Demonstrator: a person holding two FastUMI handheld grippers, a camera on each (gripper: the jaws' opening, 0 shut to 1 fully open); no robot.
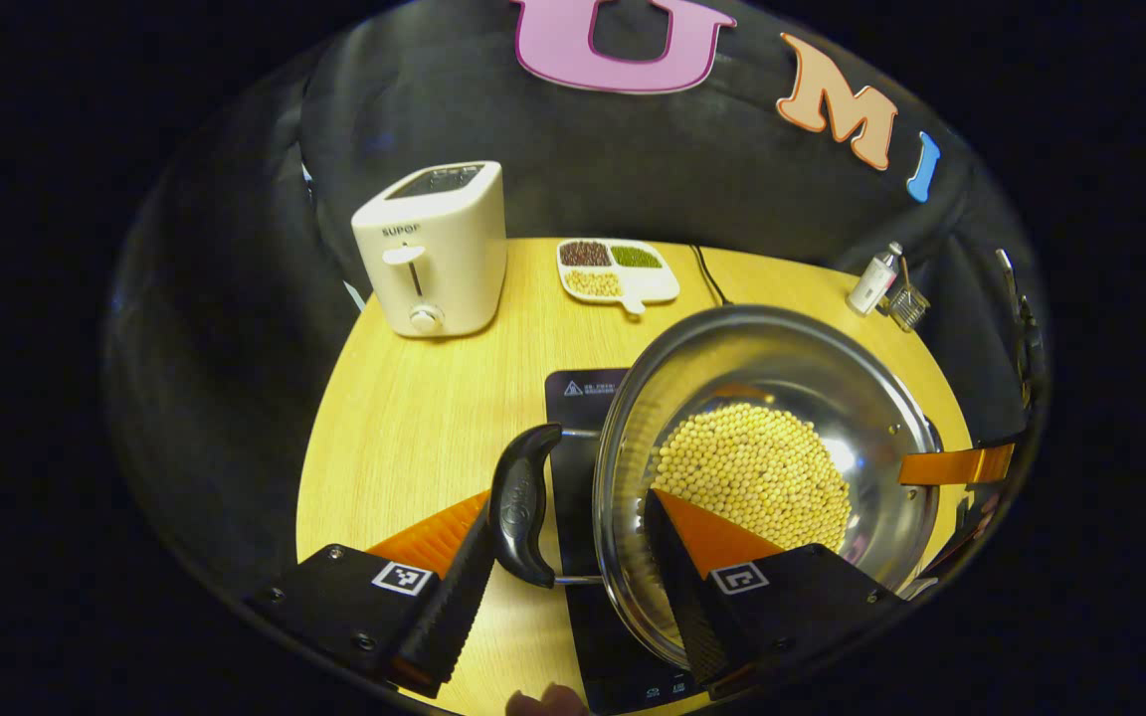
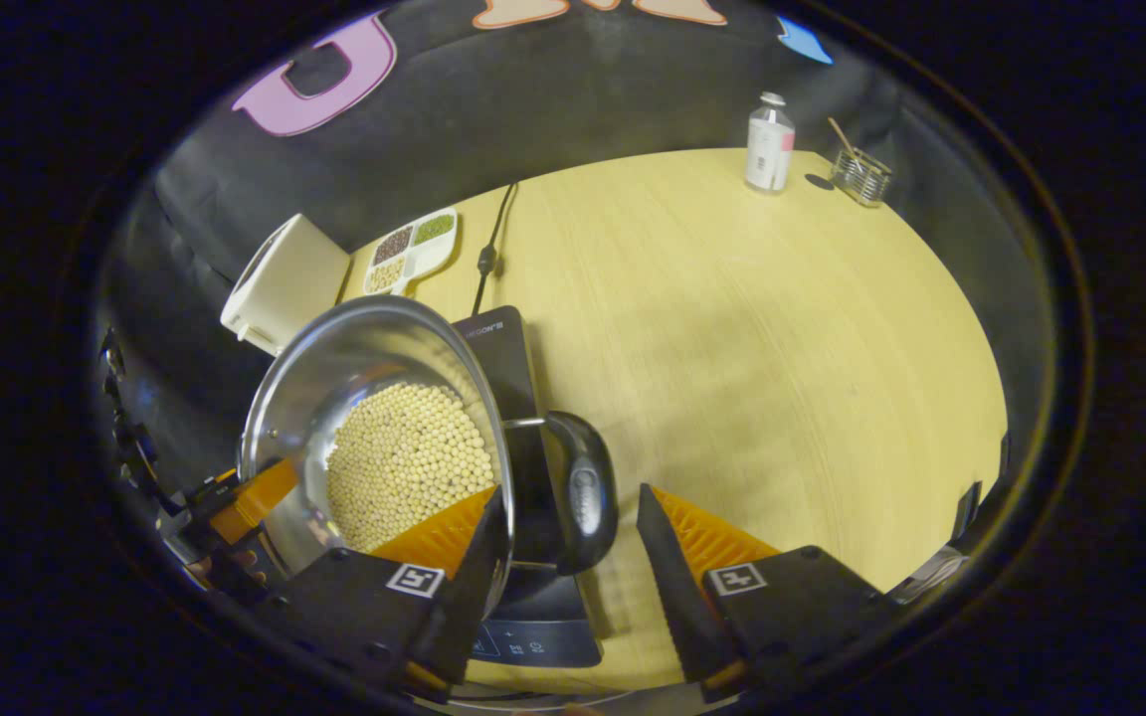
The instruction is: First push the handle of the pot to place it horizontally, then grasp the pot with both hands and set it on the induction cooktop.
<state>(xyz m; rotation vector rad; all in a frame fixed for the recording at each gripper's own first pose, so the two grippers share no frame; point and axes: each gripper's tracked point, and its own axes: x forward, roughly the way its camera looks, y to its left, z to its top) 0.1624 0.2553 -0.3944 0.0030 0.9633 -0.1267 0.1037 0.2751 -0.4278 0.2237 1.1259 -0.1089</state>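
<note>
I am holding two tongs at one steel pot (image 1: pixel 871 418) of pale beans, which is hanging tilted over the black induction cooktop (image 1: pixel 583 398) on the round wooden worktop (image 1: pixel 414 418). In the left gripper view, the left tongs (image 1: pixel 573 572) are standing apart around the pot's near side: one finger is lying outside against the black side handle (image 1: pixel 525 502), the other is reaching inside the rim over the beans. I cannot tell whether both are pressing. In the right gripper view, the right tongs (image 2: pixel 573 557) are also standing apart; one finger is sitting inside the rim, while the second black handle (image 2: pixel 583 492) is sitting in the gap, clear of the outer finger. Each view is also catching the other tongs at the pot's far edge. Behind the pot I am counting one white toaster (image 1: pixel 434 249), one divided dish (image 1: pixel 618 268) with three kinds of beans, one small bottle (image 2: pixel 770 141) and one small glass jar (image 2: pixel 861 177), plus one power cord (image 2: pixel 493 239).
</note>
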